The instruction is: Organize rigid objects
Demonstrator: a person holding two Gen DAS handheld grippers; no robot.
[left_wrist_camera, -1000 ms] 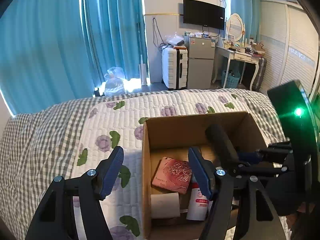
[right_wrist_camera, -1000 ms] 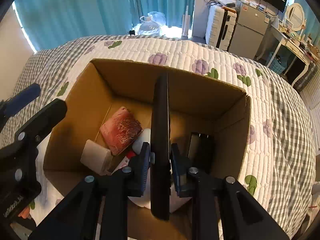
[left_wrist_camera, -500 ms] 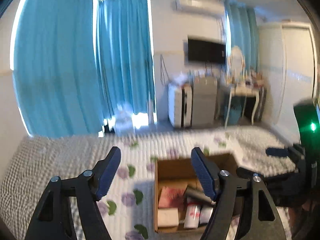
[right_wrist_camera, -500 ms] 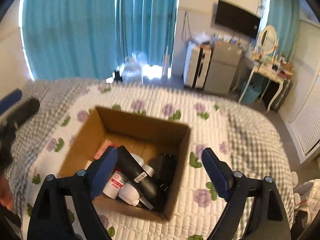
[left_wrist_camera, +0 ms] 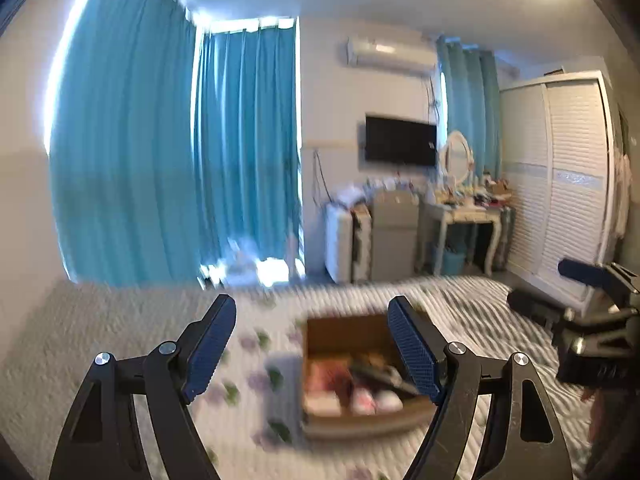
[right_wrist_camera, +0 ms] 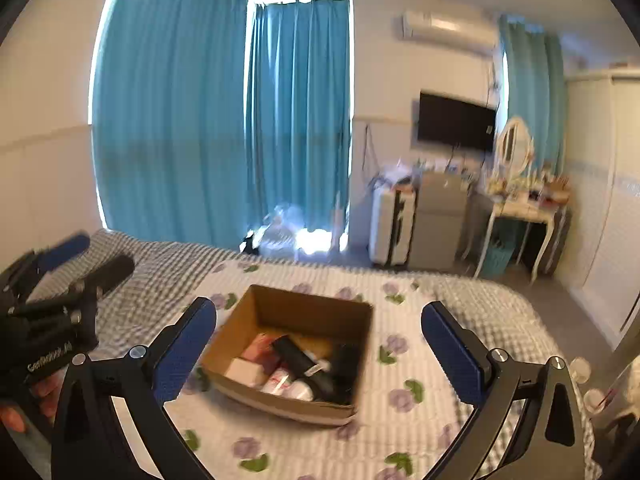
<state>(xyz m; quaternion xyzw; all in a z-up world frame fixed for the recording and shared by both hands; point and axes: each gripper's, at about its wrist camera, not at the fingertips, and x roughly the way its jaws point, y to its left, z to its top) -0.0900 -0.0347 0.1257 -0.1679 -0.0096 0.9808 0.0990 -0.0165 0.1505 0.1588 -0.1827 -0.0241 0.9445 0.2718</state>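
The right tool (right_wrist_camera: 318, 348) is being held up high over the bed (right_wrist_camera: 460, 320) with its two blue fingers (right_wrist_camera: 185, 350) spread wide, and nothing is being pinched. The left tool (left_wrist_camera: 312, 350) is being held wide open too, with nothing between its fingers. Below them, a brown cardboard box (right_wrist_camera: 294, 308) is being carried by the flowery quilt. Inside the box, a long black thing (right_wrist_camera: 300, 360), a pink packet (right_wrist_camera: 258, 350), a white box (right_wrist_camera: 246, 372) and a white bottle (right_wrist_camera: 286, 386) are being kept together. In the left view the box (left_wrist_camera: 344, 326) is blurred.
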